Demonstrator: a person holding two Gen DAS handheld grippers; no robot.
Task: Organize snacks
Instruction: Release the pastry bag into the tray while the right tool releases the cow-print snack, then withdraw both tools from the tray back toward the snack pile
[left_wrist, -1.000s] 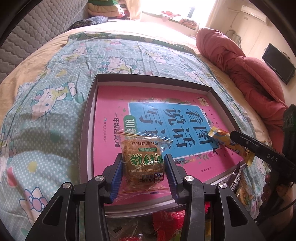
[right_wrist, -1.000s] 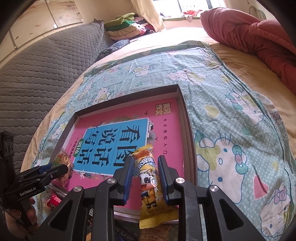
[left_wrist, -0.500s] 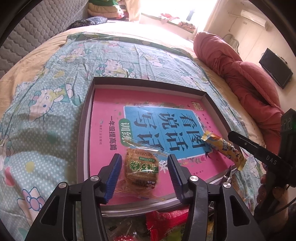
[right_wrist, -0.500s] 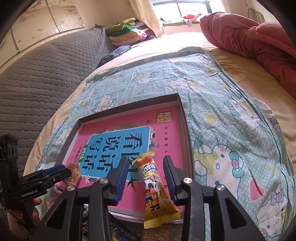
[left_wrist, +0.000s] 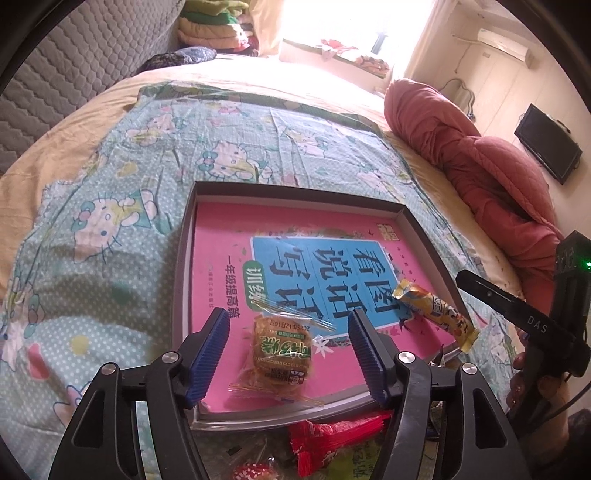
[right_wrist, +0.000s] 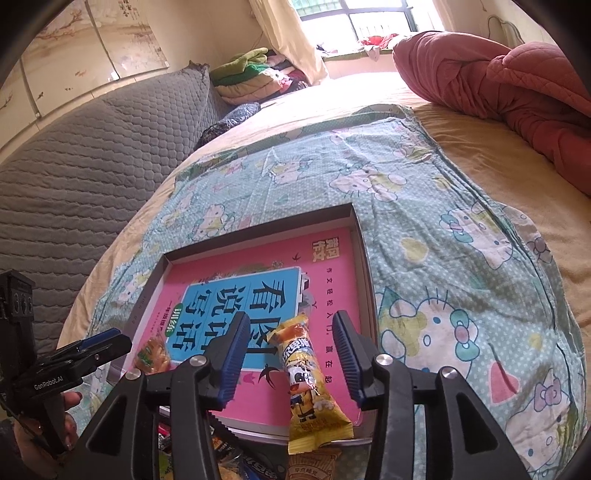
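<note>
So your left gripper (left_wrist: 288, 354) and right gripper (right_wrist: 290, 360) both stand spread with nothing held, the round cookie packet (left_wrist: 280, 352) and yellow snack bar (right_wrist: 308, 384) lying in the box (left_wrist: 183, 258), while the red packets (left_wrist: 332, 439) in front of it wait.

The far half of the pink book (left_wrist: 258, 236) in the grey tray (left_wrist: 183, 258) lies bare. Near its front edge, the round cake packet (left_wrist: 282, 350) and the yellow snack bar (right_wrist: 306, 376) take the room. Loose snack packets (left_wrist: 332, 443) crowd the bedspread (left_wrist: 110, 184) just before the tray.
</note>
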